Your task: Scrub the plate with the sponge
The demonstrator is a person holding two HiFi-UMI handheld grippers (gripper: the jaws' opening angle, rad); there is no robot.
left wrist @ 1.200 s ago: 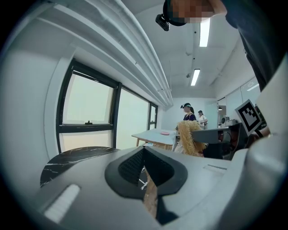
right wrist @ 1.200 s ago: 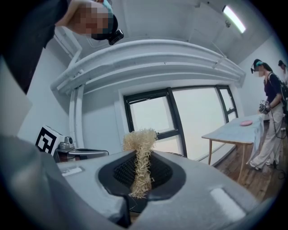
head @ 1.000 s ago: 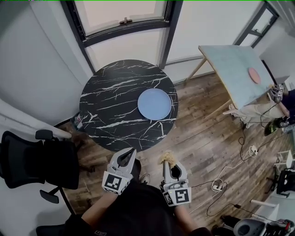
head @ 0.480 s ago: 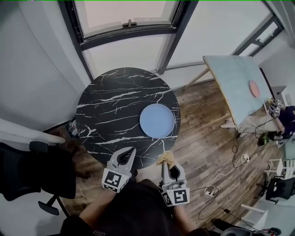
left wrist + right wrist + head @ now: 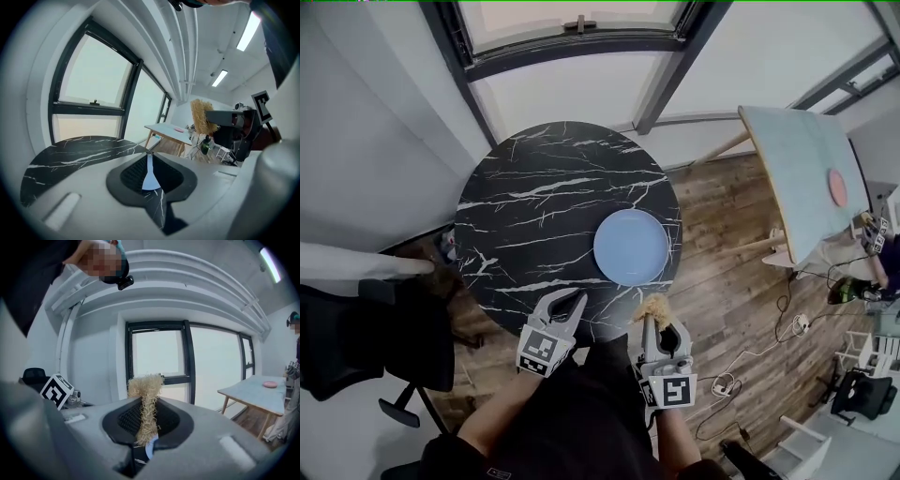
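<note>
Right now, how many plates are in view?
2. A blue plate lies on the round black table, near its right edge. What looks like a pink plate lies on the pale table, far right. More may be hidden.

There were two tables: one round black table with white marble veining [image 5: 544, 206] and one rectangular pale green table on wooden legs [image 5: 797, 169]. There was one round light blue plate [image 5: 631, 247], one straw-coloured fibrous sponge [image 5: 654, 306] and one small round pink disc [image 5: 837, 187]. One black office chair [image 5: 356, 342] showed clearly; the clutter at the far right was too small to count.
</note>
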